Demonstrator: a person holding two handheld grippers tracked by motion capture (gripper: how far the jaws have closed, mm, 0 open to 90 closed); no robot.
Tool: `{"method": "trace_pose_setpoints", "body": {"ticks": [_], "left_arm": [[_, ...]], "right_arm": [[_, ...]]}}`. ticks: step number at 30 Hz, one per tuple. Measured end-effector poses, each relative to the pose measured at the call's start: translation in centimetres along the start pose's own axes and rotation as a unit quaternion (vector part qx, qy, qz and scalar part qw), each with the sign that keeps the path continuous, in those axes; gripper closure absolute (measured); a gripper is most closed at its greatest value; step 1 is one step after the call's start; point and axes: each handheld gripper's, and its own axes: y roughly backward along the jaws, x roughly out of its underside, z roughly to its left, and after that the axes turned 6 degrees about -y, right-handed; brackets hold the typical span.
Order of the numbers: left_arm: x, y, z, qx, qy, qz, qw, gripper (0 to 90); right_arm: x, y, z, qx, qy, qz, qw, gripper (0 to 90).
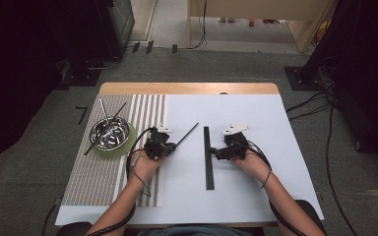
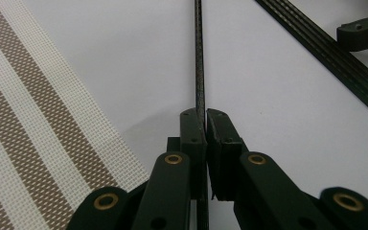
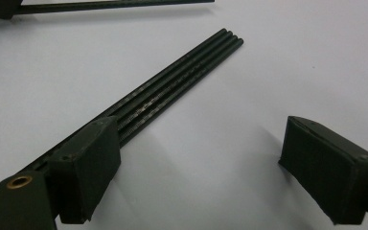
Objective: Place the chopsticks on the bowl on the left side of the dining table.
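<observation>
Left gripper (image 2: 205,120) clamps one black rod (image 2: 199,57), frame centre. Right gripper (image 3: 196,177) gapes wide beside the rod bundle (image 3: 172,91). Risk: the thin rod may pivot or slip, being pinched near its end.

White table (image 1: 256,196) bears striped mat (image 1: 98,177) and black rods (image 1: 208,157)

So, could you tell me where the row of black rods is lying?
High view: the row of black rods lies mid-table on the white sheet, just left of the right gripper.

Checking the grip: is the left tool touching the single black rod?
Touching. The left gripper view shows the left tool shut on the black rod.
</observation>
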Motion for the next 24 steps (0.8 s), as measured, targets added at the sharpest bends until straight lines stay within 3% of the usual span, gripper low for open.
{"method": "trace_pose_setpoints", "body": {"ticks": [24], "left_arm": [[-1.1, 2.3, 0.1, 0.005, -0.008, -0.001, 1.0000, 87.4]], "right_arm": [[0.0, 0.0, 0.0, 0.000, 0.000, 0.000, 1.0000, 13.5]]}}
